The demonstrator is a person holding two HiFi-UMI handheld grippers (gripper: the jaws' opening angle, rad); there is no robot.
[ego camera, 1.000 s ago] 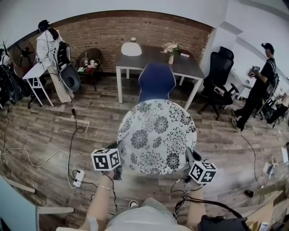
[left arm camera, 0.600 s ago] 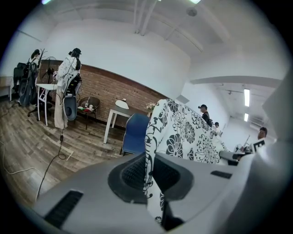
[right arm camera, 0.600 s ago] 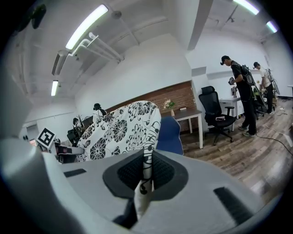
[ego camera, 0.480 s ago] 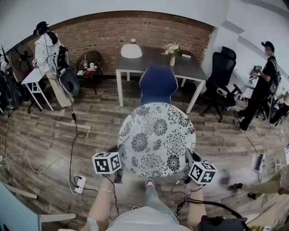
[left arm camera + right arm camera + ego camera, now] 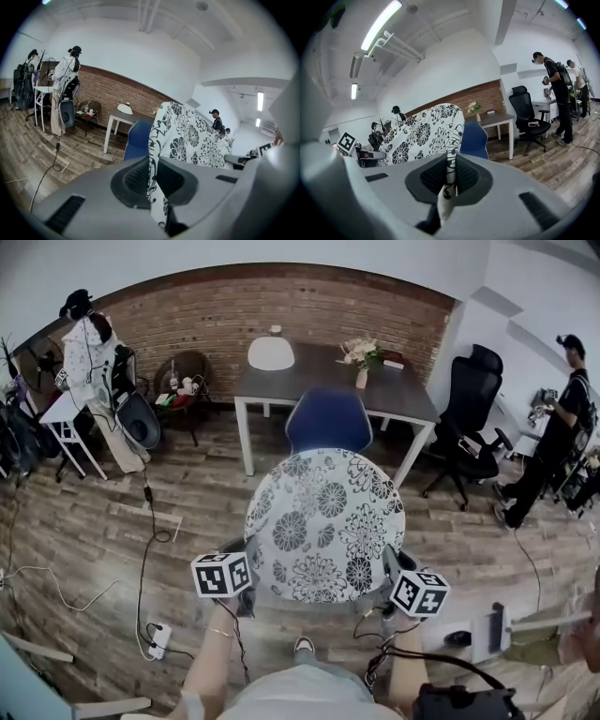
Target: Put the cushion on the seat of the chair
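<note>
I have the cushion [image 5: 323,526] held up in the air in front of me. It is round, white with black flowers, and is pinched at its near edge from both sides. The left gripper [image 5: 247,585] has the lower left rim and the right gripper [image 5: 391,573] the lower right rim, both marker cubes facing up at the head camera.

In the left gripper view the jaws are closed on the fabric, with the cushion's edge running up between the dark pads. The right gripper view shows the same — a thin fold of patterned cloth squeezed tight between its pads.

My left forearm [image 5: 208,667] and right forearm [image 5: 401,682] both reach forward from the bottom of the head view. They are about level with each other and spread roughly as wide as the cushion. The cushion's patterned face is turned up toward the head camera.

The blue chair [image 5: 326,420] stands just beyond the cushion's far edge, pushed in at the dark table [image 5: 309,376]. Only its back shows from the head; the cushion hides the seat. In both gripper views the chair sits past the cushion, apart from it.

A vase of flowers [image 5: 361,357] stands on the table. A black office chair [image 5: 469,413] is off to the right, and a person [image 5: 555,437] stands beyond it on the wooden floor [image 5: 112,493].
</note>
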